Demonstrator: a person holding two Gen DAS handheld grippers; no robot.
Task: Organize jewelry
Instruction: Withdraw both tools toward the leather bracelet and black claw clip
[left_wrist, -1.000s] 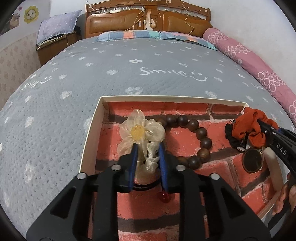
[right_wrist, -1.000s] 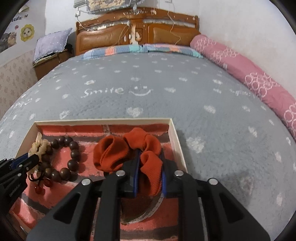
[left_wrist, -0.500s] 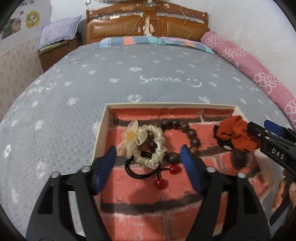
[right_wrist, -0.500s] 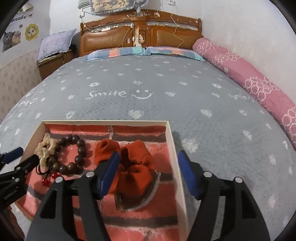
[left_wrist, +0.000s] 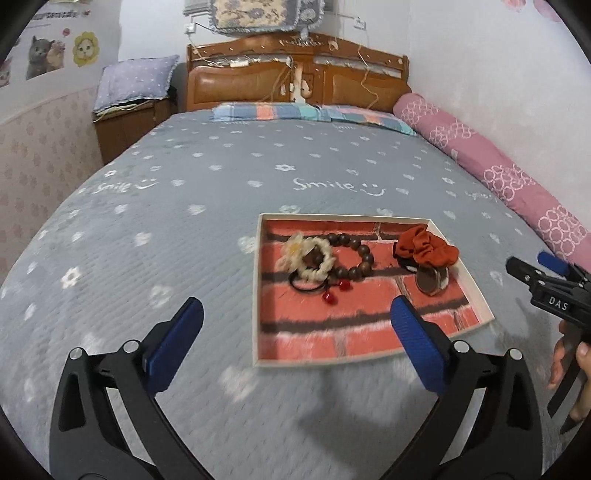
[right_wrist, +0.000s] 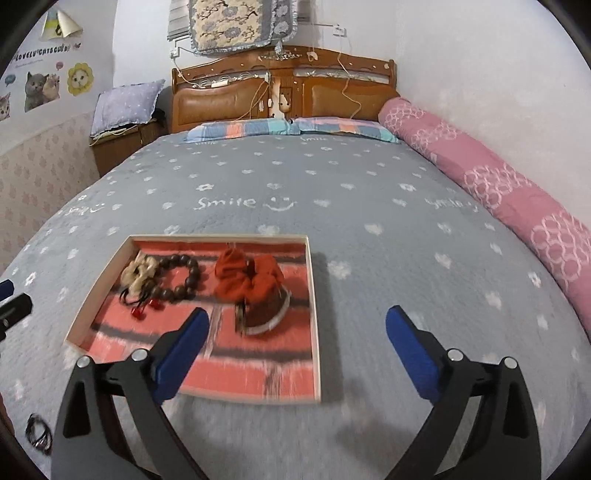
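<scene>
A shallow box with a red brick-pattern floor (left_wrist: 332, 328) (right_wrist: 236, 373) lies on the grey bedspread. In it lie a cream flower scrunchie (left_wrist: 308, 254) (right_wrist: 138, 271), a brown bead bracelet (left_wrist: 360, 254) (right_wrist: 183, 275), a black hair tie with red beads (left_wrist: 328, 293) (right_wrist: 142, 310), an orange scrunchie (left_wrist: 428, 247) (right_wrist: 251, 278) and a small round brown mirror (left_wrist: 430, 282) (right_wrist: 266, 314). My left gripper (left_wrist: 293, 315) is open and empty, held back above the box's near edge. My right gripper (right_wrist: 295, 325) is open and empty, above the box's near right corner.
The grey bedspread (left_wrist: 166, 229) spreads all around the box. A pink bolster (right_wrist: 498, 184) lies along the right wall. Wooden headboard (left_wrist: 295, 85) and pillows are far back. A small dark hair tie (right_wrist: 38, 434) lies at the near left in the right wrist view.
Both grippers were shut on items a second ago, left on the cream scrunchie, right on the orange scrunchie. Both opened, let go, and pulled back up away from the box.
</scene>
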